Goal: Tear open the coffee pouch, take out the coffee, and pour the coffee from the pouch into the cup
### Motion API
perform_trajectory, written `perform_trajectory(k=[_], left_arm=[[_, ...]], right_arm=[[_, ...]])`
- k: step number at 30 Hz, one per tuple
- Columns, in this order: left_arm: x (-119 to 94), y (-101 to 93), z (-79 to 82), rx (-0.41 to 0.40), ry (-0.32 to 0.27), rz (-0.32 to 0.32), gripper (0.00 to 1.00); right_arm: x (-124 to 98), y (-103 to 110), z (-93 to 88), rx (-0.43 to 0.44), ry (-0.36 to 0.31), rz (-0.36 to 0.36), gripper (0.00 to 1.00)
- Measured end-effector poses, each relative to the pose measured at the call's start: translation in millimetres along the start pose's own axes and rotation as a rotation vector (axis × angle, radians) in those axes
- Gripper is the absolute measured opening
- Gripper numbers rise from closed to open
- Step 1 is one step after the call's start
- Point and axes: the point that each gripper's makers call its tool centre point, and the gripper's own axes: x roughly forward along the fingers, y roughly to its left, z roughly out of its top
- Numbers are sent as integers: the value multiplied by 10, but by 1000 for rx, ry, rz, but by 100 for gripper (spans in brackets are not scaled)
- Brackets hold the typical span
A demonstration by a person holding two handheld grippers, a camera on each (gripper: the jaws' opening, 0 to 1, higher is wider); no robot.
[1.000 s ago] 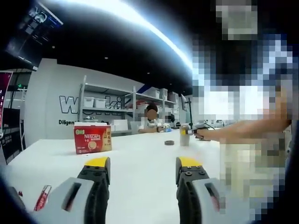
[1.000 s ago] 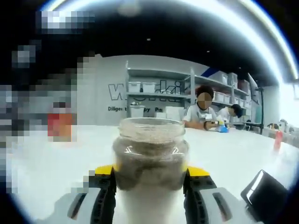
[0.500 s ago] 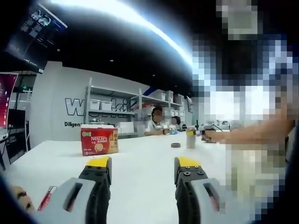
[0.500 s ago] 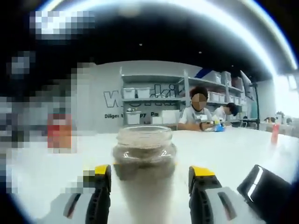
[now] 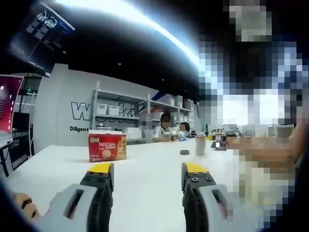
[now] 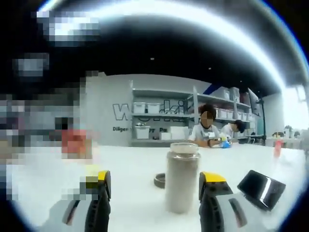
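A glass jar [image 6: 182,178] of brownish powder stands upright on the white table [image 6: 135,164], a little beyond my right gripper [image 6: 155,178]. That gripper is open and holds nothing. A dark round lid [image 6: 160,181] lies just left of the jar. In the left gripper view the same jar [image 5: 200,144] and lid [image 5: 184,152] sit far across the table. My left gripper [image 5: 147,169] is open and empty above bare tabletop. A red Nescafe box [image 5: 107,147] stands at the far left of the table.
A black phone [image 6: 260,182] lies to the right of the right gripper. A person's forearm [image 5: 263,150] reaches in from the right in the left gripper view. Shelving with white bins and seated people lie beyond the table's far edge.
My right gripper has opened, let go of the jar and drawn back; the jar now stands on the table. The left view has shifted a little, and the red sachet at its lower left has left the picture.
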Motion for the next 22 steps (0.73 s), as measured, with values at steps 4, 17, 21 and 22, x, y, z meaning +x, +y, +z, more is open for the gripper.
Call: perform_trajectory(k=[4, 17, 21, 22], left_arm=[[-10, 14, 4, 12, 6, 12, 58], [-178, -70, 163, 35, 5, 44, 59], [-301, -133, 162, 46, 25, 61, 60], [-343, -152, 177, 45, 21, 65, 60]], right_arm=[[-335, 435, 136, -22, -45, 52, 73], [-1252, 1885, 480, -50, -149, 271, 67], [-1513, 2291, 562, -74, -172, 325, 67], [-1583, 2371, 579, -78, -182, 335, 67]])
